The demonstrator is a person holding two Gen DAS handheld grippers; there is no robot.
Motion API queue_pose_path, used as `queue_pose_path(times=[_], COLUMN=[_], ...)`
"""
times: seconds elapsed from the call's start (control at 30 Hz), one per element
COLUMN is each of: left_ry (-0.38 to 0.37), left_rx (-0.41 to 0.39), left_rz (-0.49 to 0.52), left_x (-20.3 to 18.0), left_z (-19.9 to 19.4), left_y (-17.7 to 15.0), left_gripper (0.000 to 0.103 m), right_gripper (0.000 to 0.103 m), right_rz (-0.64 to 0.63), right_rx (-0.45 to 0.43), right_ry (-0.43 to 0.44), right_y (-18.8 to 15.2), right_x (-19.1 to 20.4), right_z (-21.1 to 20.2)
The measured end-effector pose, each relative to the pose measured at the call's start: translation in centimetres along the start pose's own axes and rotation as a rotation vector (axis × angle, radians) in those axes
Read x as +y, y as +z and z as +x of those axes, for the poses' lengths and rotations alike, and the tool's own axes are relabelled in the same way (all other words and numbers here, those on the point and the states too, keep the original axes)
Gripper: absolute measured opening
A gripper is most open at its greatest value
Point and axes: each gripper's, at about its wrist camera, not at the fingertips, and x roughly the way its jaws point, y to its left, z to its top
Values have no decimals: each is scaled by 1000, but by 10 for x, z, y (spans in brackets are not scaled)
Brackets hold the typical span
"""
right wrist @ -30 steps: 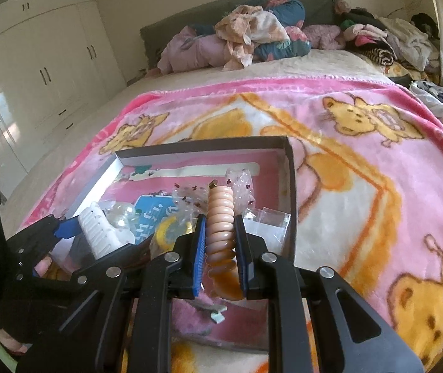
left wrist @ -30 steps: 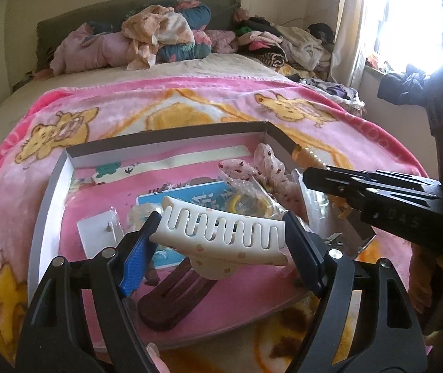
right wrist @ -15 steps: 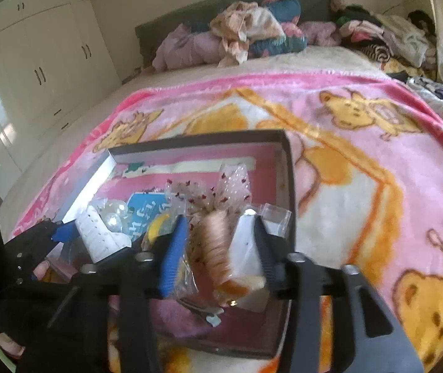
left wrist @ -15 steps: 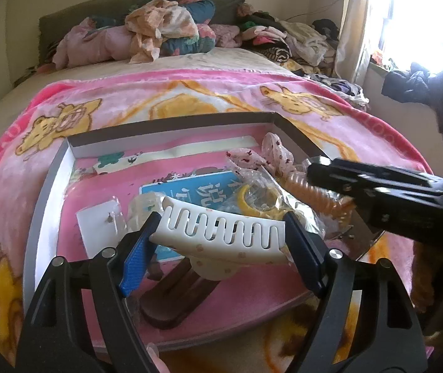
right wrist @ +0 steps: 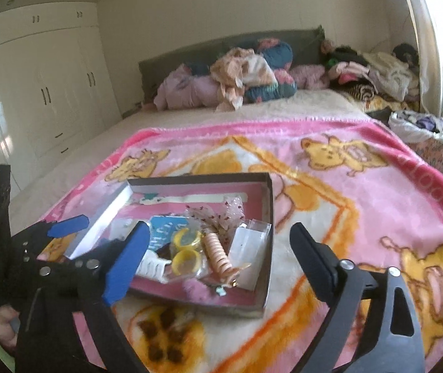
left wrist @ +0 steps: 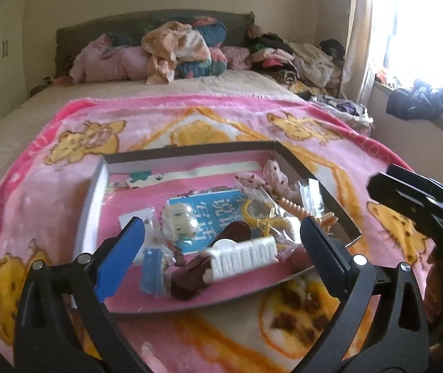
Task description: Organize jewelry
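Both the left gripper [left wrist: 221,242] and right gripper [right wrist: 218,251] hang above the pink cartoon blanket [right wrist: 361,192], jaws opening, nothing between them. Just beyond, the shallow box [right wrist: 266,205] holds a white hair claw [left wrist: 243,256], a peach spiral hair tie [right wrist: 218,253], yellow rings [right wrist: 185,259] and blurred packets. Farther back, piled clothes [right wrist: 246,74] hide the headboard.

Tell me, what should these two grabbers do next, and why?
Probably pull both back from the box for another piece. The left gripper and right gripper are opening with nothing between them; the white hair claw and coiled hair tie already lie inside.
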Motion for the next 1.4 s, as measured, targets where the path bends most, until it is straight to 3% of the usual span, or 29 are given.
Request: queue_pose_path(times=[0.37,0.73,1.0,1.4], left_ry=[36,79,107,114], left_rx=[-79,-148,-199,-180], left_rz=[-54,-77,-54,-52], left_x=[10,16,8,4], left_z=[-54,-93,-111,-115], left_y=[-11,-47,-61,-72], left_gripper=[91,91,91,91], right_gripper=[96,97,97,97], right_rz=[-80,-83,-53,-44], right_rx=[-101,-171,-157,-145], right_ry=[-11,-40,-50,-56], right_y=[-19,-54,-70,-80], right_x=[33,48,46,45], right_z=[-54,-85,-92,-95])
